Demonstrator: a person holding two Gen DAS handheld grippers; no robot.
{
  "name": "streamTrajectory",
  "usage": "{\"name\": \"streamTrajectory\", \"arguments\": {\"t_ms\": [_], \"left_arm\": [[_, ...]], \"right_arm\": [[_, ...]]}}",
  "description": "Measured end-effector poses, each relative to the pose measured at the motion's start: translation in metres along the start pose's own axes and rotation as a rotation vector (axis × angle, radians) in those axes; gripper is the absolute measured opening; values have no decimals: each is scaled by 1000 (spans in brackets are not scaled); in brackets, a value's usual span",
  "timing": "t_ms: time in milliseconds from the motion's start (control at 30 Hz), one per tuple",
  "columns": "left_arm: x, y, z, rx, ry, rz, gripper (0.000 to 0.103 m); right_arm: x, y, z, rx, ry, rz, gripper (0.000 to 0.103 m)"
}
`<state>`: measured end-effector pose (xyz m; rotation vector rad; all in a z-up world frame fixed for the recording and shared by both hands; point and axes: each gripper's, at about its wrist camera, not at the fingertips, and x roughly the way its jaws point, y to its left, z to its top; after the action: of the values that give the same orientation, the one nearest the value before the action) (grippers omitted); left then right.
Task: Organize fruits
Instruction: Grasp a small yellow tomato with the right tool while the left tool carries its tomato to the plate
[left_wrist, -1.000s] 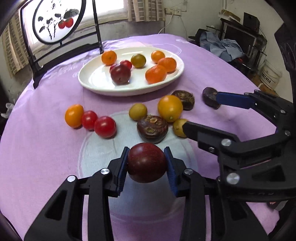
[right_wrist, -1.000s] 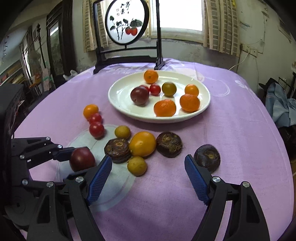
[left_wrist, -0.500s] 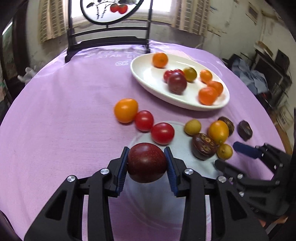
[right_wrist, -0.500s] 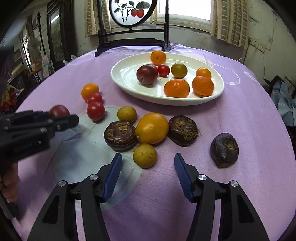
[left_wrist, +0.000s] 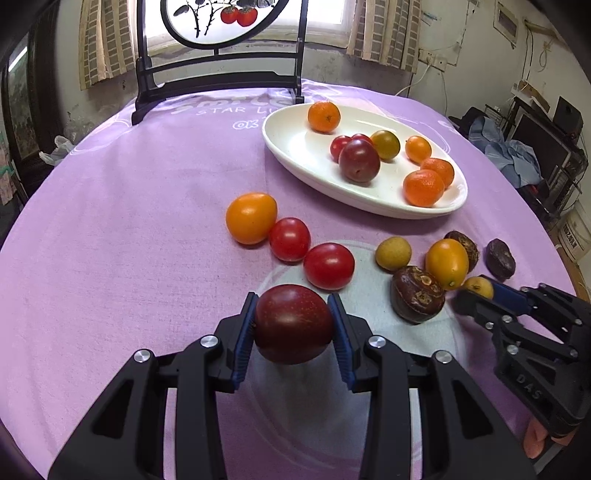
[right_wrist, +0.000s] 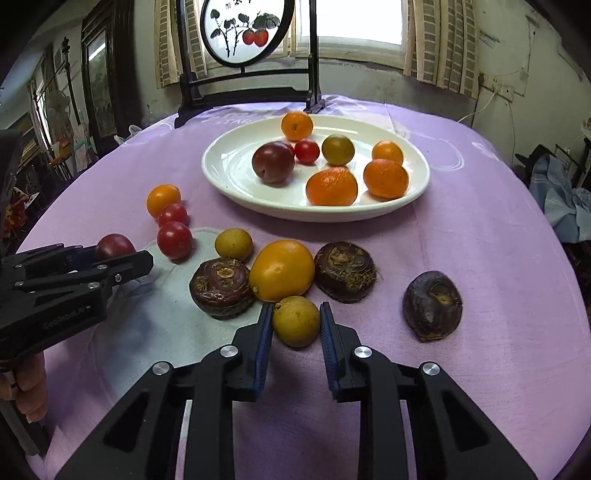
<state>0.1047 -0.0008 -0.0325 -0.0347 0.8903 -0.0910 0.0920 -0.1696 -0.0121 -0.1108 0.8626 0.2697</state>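
Readable text: tablecloth (left_wrist: 110, 229) had "STAR L…" and "OK" printed past the left tongs, top line only partly legible; the left tongs' body read "GoRoboLA…" in the right view, and the right tongs' body read "DAS" in the left view. Left tongs (left_wrist: 293, 325) were clamped on a dark red plum (left_wrist: 293, 323), both blue pads against its sides, plum off the cloth as far as I could tell. Just ahead of them sat two red tomatoes (left_wrist: 328, 266) and an orange tomato (left_wrist: 251, 218) in a touching row. Right tongs (right_wrist: 296, 326) were narrowed around a small yellow-green fruit (right_wrist: 295, 320) lying on the cloth; the left pad looked to be touching it, the right pad had a thin gap, so no firm grip. Right ahead of those tips: a yellow-orange fruit (right_wrist: 282, 269) between two dark brown water chestnuts (right_wrist: 221, 286), with a third chestnut (right_wrist: 432, 310) off to the right, apart. Farther ahead, a white plate (right_wrist: 229, 173) held a second plum (right_wrist: 273, 161), oranges (right_wrist: 331, 186), a cherry tomato and a greenish fruit.
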Motion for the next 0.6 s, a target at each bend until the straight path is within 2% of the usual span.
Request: {"name": "streamTrajectory", "arguments": {"t_ms": [133, 233, 367, 600], "left_arm": [[-4, 1, 6, -28, 22, -24, 38], [-14, -9, 18, 37, -11, -33, 38], [-16, -19, 50, 65, -34, -47, 38], [14, -25, 104, 30, -31, 5, 38]], "right_arm": [[-16, -7, 4, 20, -56, -28, 26], [-32, -12, 14, 36, -103, -22, 26], [-40, -10, 37, 13, -127, -8, 26], [-25, -5, 90, -47, -171, -42, 26]]}}
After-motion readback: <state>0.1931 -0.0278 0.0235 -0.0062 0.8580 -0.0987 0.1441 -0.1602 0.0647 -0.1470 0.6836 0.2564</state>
